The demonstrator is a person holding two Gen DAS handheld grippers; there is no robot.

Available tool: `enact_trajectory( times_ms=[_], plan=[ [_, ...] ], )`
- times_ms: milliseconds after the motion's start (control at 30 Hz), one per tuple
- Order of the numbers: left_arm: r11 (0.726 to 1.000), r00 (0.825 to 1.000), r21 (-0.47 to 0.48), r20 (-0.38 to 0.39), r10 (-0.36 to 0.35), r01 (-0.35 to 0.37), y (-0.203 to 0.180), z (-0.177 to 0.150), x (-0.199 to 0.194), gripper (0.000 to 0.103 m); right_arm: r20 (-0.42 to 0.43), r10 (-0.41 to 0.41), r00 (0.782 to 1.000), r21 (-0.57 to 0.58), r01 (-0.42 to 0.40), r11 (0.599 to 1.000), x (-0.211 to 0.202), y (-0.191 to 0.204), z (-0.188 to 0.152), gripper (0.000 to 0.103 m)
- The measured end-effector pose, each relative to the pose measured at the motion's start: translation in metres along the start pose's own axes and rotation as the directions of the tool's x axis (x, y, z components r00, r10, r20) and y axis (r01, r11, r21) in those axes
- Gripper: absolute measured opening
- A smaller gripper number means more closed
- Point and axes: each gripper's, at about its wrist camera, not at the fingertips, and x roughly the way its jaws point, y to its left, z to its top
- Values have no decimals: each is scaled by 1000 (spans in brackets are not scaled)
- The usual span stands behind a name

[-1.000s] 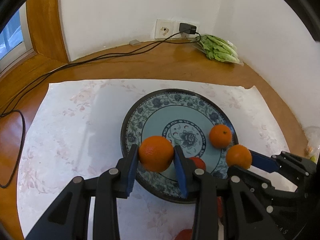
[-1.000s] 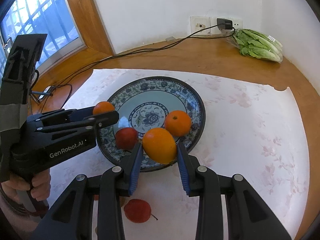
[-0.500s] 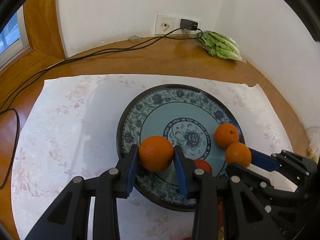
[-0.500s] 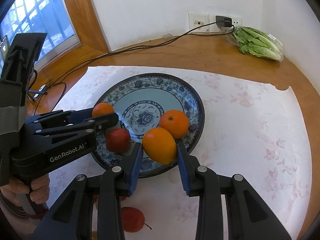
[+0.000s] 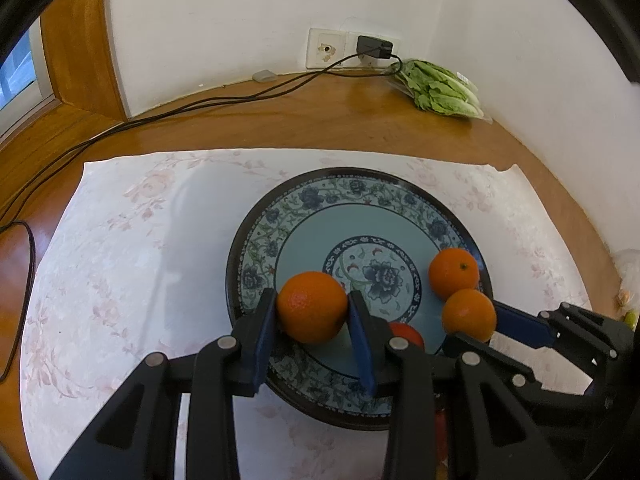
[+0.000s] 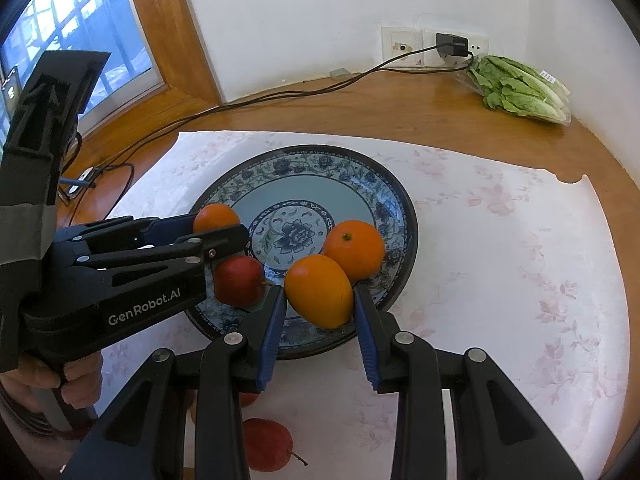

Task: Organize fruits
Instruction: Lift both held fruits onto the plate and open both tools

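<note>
A blue floral plate (image 5: pixel 352 196) (image 6: pixel 304 160) lies on a white floral cloth. My left gripper (image 5: pixel 312 312) is shut on an orange (image 5: pixel 312 306), held over the plate's near-left part; this orange also shows in the right wrist view (image 6: pixel 216 216). My right gripper (image 6: pixel 320 300) is shut on a second orange (image 6: pixel 318 290) (image 5: pixel 468 314) above the plate's near-right rim. A third orange (image 6: pixel 354 250) (image 5: pixel 454 274) and a red apple (image 6: pixel 238 280) (image 5: pixel 406 334) lie on the plate. Another red apple (image 6: pixel 266 444) lies on the cloth near me, partly hidden by my right gripper.
The cloth (image 5: pixel 132 248) (image 6: pixel 520 264) covers a wooden table. A bag of lettuce (image 5: pixel 440 90) (image 6: pixel 520 88) lies at the far right by the wall. A black cable (image 5: pixel 200 104) runs from the wall socket (image 6: pixel 450 44) across the table's left side. A window (image 6: pixel 60 40) is at the left.
Both grippers, each with its orange, have moved forward over the plate and lower toward it. The fruit lying on the plate has not moved.
</note>
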Motion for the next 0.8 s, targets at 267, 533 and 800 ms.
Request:
enact_trajectory(
  times_ms=[267, 533, 800],
  plan=[
    [1000, 1000, 15, -5, -6, 6, -4, -1, -2, 42, 5, 16, 1000, 6, -16, 1000, 0, -1, -1, 36],
    [999, 1000, 35, 7, -21, 21, -10, -3, -18, 52, 33, 36, 999, 19, -37, 999, -10, -3, 0, 43],
    [999, 1000, 35, 1, -25, 25, -12, -8, -34, 54, 46, 35, 998, 23, -36, 999, -25, -3, -3, 43]
  ],
)
